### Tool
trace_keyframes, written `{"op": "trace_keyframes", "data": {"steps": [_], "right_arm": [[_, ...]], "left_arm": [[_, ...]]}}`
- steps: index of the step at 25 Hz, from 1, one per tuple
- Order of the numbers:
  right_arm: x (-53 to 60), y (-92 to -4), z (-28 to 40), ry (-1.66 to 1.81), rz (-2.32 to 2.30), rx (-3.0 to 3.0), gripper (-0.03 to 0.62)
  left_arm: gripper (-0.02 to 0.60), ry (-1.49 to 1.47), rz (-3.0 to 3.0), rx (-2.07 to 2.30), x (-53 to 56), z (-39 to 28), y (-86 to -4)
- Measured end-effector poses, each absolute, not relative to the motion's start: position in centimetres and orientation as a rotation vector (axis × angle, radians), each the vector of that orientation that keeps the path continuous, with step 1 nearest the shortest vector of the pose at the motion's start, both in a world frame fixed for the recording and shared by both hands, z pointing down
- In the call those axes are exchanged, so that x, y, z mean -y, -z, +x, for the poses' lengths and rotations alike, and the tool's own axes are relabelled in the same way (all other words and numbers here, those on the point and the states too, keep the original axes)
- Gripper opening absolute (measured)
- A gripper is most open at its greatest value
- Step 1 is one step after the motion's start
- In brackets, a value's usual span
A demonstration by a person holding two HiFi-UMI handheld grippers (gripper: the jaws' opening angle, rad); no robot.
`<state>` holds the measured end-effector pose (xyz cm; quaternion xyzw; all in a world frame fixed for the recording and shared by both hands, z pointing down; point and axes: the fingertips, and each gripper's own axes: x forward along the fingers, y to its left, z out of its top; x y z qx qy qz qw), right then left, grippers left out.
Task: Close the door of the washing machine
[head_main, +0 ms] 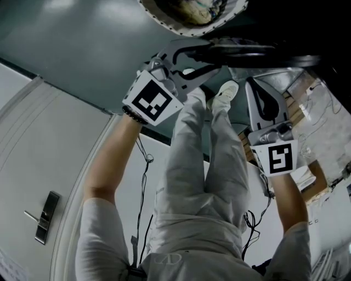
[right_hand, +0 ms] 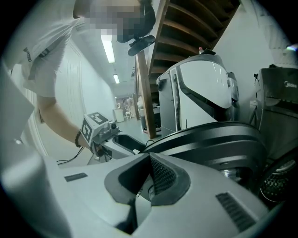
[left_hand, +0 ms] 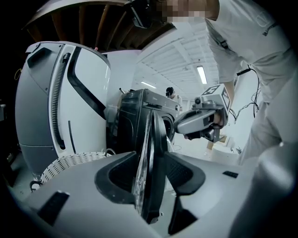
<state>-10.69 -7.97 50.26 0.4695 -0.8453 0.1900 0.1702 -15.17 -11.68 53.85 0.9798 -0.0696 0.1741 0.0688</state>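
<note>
The washing machine is dark, and its round door stands swung out, edge-on in the left gripper view. My left gripper is open, with the door's rim and glass between its jaws. In the head view, the left gripper reaches up to the dark door edge. My right gripper is shut with nothing in it, just beside the door's dark rim. The head view shows the right gripper pointing up at the door from below, and the left gripper view shows the right gripper near the door.
A white perforated laundry basket with clothes sits near the machine, also as a basket low on the left. A tall white appliance stands beside the washer. The person's legs and hanging cables fill the middle.
</note>
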Motion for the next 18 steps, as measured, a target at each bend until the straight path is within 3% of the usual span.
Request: {"op": "trace_keyframes", "data": {"steps": [14, 18], "right_arm": [[7.4, -51.7, -10.6, -0.522, 1.315, 2.397, 0.011], [7.0, -51.8, -10.7, -0.521, 1.309, 2.399, 0.011]], "left_arm": [[0.176, -0.554, 2.975, 0.072, 11.6, -14.2, -55.5], [0.129, -0.572, 2.986, 0.002, 11.1, -14.2, -55.3]]}}
